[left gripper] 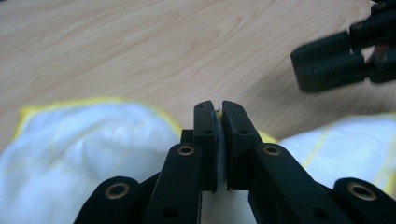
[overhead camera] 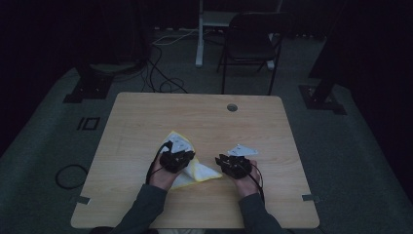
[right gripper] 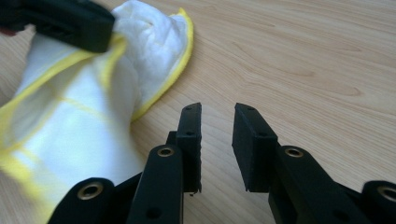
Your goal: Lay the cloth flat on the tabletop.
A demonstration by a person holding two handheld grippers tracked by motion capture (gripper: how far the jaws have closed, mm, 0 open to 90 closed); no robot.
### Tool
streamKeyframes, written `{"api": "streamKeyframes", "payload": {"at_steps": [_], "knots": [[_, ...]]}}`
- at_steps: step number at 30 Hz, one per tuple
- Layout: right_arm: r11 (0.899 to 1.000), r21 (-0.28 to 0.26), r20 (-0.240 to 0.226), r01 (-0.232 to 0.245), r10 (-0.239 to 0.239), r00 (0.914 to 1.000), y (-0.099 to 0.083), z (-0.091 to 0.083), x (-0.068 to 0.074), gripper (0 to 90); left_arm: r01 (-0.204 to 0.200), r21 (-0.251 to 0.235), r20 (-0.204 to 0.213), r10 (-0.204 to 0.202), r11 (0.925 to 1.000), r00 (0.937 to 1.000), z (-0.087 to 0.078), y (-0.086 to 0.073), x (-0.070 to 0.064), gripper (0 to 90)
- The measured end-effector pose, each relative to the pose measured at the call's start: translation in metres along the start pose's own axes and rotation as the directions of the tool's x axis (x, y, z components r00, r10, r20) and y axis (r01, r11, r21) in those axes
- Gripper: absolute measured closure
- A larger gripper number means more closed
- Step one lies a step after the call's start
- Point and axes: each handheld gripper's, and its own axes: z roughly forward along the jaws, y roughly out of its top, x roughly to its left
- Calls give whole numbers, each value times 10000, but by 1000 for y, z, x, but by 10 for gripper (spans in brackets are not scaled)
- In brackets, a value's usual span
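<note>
Left tongs (left gripper: pixel 218 109) are pinching a fold of soft white yellow-edged cloth (left gripper: pixel 84 140) on the wood-grain desk (left gripper: pixel 140 46); right tongs (right gripper: pixel 217 114) are sitting narrowly parted, empty.

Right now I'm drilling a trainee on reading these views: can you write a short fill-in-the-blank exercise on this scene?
1. The left hand-held gripper is shut on the white, ____-edged cloth.
2. The right hand-held gripper has its jaws ____.
3. The cloth lies on a light ____ table.
4. Beyond the table stands a dark folding ____.

Missing words: yellow; open; wooden; chair

soft white cloth (right gripper: pixel 84 121), yellow-hemmed; smooth matt wood-grain table (overhead camera: pixel 146 117)
</note>
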Motion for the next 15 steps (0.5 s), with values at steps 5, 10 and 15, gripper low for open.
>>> {"api": "streamKeyframes", "payload": {"at_steps": [5,10,15], "knots": [[9999,53,-150,101,-100,9998,1,5,5,728,554,132,-103,-553,9984,9984,-13,-30,9,856],[9996,160,-400,251,-244,9989,2,14,14,730,810,414,-282,-799,9958,9964,-17,-53,19,852],[9982,261,-780,535,-513,9956,4,24,28,731,954,157,-272,-950,9953,9951,-26,-61,24,795]]}}
